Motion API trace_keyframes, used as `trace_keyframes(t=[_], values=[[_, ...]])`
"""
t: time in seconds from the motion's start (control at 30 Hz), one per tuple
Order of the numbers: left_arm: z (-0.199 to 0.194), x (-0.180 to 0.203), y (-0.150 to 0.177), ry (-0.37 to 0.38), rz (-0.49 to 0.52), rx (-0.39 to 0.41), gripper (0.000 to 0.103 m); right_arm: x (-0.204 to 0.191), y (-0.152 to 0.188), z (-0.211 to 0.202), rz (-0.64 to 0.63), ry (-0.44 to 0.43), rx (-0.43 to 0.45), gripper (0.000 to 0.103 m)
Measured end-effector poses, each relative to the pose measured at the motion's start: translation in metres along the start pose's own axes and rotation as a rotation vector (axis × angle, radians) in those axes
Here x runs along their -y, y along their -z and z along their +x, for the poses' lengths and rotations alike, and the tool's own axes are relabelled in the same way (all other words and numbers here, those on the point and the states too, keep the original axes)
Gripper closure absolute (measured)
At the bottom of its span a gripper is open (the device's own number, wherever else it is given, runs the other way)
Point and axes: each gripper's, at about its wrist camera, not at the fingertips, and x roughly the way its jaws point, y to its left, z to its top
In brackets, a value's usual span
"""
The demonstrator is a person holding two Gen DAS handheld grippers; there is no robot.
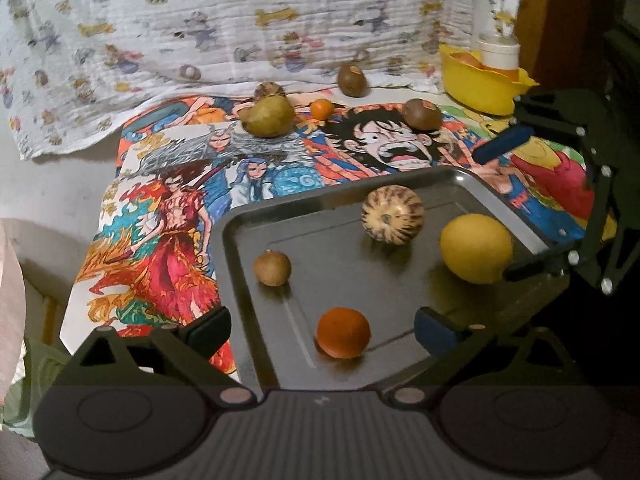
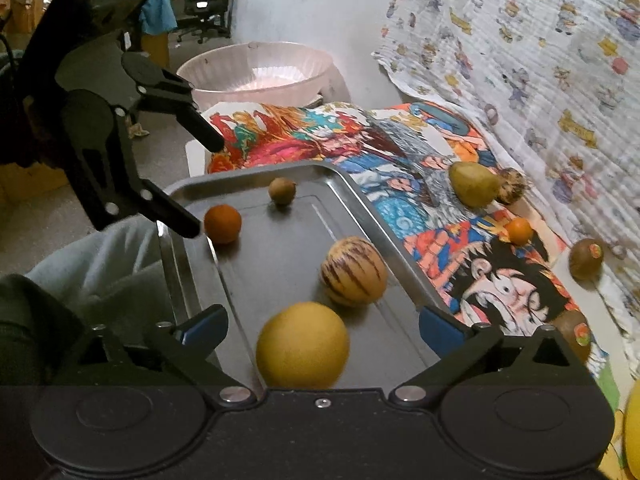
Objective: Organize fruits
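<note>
A metal tray (image 1: 248, 216) holds a small orange (image 1: 343, 332), a brown round fruit (image 1: 272, 268), a striped melon (image 1: 393, 215) and a large yellow citrus (image 1: 476, 248). My left gripper (image 1: 322, 330) is open over the tray's near end; the orange lies between its fingers, untouched. My right gripper (image 2: 322, 328) is open too, with the yellow citrus (image 2: 303, 346) on the tray (image 2: 384, 216) between its blue pads, a gap on each side. On the mat beyond lie a pear (image 1: 269, 117), a tangerine (image 1: 322, 109) and two kiwis (image 1: 352, 79) (image 1: 421, 114).
A second striped fruit (image 1: 269, 89) sits behind the pear. A yellow bowl (image 1: 476, 84) with a white jar stands at the back right. A patterned cloth (image 1: 200, 20) hangs behind. A white basin (image 2: 260, 68) stands past the mat's far end. A grey sleeve (image 2: 100, 264) lies beside the tray.
</note>
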Motion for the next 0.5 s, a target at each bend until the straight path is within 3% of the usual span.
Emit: trace_keyframes(t=[0.2, 0.5], values=[[0.0, 0.016, -0.001, -0.002, 0.071, -0.026, 0.002, 0.008, 0.017, -0.009, 0.023, 0.044, -0.032, 0.001], [0.011, 0.029, -0.024, -0.013, 0.126, -0.064, 0.002, 0.034, 0.032, -0.013, 0.109, 0.114, 0.009, 0.001]])
